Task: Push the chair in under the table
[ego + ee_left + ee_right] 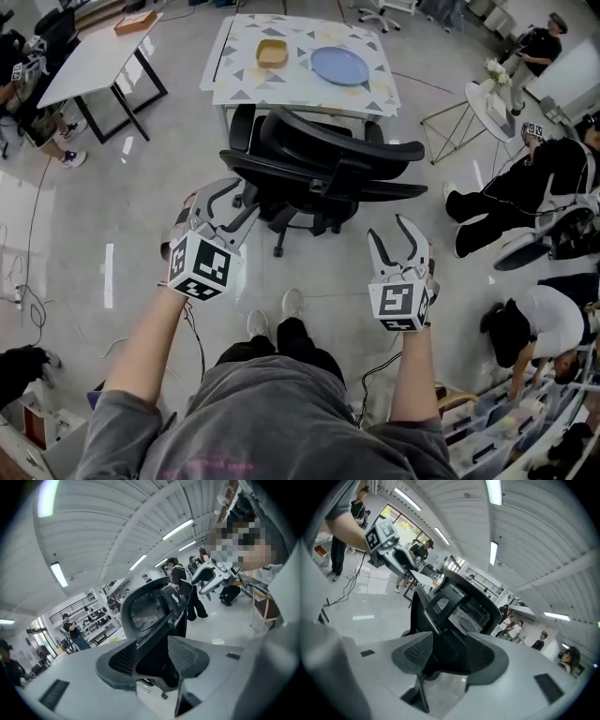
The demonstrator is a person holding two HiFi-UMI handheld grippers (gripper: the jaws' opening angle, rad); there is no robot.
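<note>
A black office chair (pixel 319 164) stands with its back toward me, its seat partly under the table (pixel 234 89) with the patterned top. Both grippers hang in the air short of the backrest, touching nothing. My left gripper (pixel 228 202) is near the chair's left rear, jaws apart and empty. To the right of the chair base, my right gripper (pixel 390 231) is also open and empty. The left gripper view has the chair (pixel 150 613) beyond the spread jaws of the left gripper (pixel 152 660). The right gripper view frames the backrest (pixel 461 611) between the pads of the right gripper (pixel 450 656).
On the table lie a tan bowl (pixel 272 53) and a blue plate (pixel 339 66). A white table (pixel 94 61) stands upper left, a wire side table (pixel 478 108) upper right. Seated people (pixel 525 192) and chairs crowd the right side. My feet (pixel 277 319) are behind the chair.
</note>
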